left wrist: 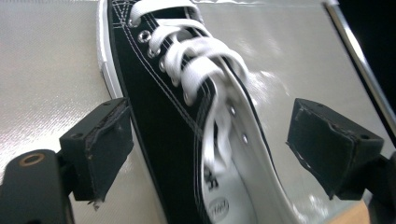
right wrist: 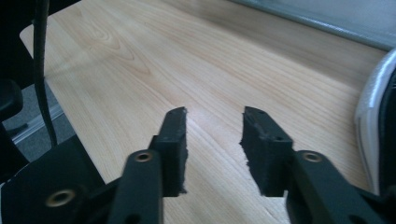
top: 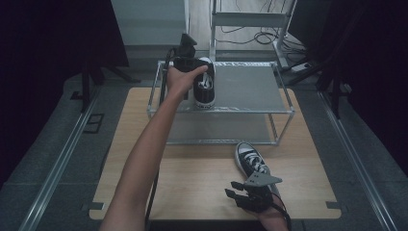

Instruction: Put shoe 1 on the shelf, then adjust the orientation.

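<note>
The wooden counter [top: 202, 183] carries a metal shelf rack [top: 250, 86], and on its top shelf a black sneaker [left wrist: 187, 121] lies between the spread fingers [left wrist: 100, 149] of my left gripper [left wrist: 210, 154], its side just beside one pad and well clear of the other. My right gripper [right wrist: 212, 140] hangs low over the counter with fingers parted and nothing between them. A second sneaker [top: 251, 160] lies on the counter just beyond and beside them.

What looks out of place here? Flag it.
The pair is split: one sneaker stands on the rack's top shelf, its mate lies on the wooden table beside the right tool. No damage or spills visible.
</note>
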`<action>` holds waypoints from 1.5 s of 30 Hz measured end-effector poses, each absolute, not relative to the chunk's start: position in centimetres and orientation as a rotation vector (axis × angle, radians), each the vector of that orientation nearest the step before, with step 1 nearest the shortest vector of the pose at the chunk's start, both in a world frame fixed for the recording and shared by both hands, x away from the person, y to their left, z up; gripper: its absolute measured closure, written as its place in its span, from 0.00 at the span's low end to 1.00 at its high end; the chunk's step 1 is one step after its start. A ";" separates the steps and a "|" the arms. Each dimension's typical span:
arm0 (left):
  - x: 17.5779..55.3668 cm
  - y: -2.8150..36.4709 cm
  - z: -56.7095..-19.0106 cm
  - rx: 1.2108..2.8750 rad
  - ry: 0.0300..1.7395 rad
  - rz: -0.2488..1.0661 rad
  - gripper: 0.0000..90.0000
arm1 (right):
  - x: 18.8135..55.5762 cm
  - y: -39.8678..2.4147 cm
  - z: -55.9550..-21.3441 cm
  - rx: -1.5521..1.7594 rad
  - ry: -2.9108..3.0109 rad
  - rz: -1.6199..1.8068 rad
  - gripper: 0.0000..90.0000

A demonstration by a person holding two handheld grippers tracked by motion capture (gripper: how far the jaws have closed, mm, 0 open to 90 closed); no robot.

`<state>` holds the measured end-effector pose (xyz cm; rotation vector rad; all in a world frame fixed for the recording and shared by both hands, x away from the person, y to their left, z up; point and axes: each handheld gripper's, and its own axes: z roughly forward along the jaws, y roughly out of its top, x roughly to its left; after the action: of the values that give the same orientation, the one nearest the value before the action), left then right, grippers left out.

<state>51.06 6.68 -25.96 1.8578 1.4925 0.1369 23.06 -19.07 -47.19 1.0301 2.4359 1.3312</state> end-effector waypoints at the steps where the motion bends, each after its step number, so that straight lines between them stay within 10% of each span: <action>1: 50.6 7.0 -25.9 1.862 1.458 0.136 0.16 | 23.1 -19.2 -47.1 1.032 2.429 1.333 0.76; 10: 46.4 10.1 -25.5 1.832 1.296 0.150 0.18 | 22.6 -19.4 -47.0 1.041 2.401 1.332 0.92; 45: 35.3 15.9 -33.2 1.919 1.083 0.163 0.22 | 18.6 -24.8 -49.0 1.139 2.248 1.094 1.00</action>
<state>35.32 15.95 -33.19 1.9189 1.0831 0.1626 18.63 -24.76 -48.97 1.1387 2.2484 1.0936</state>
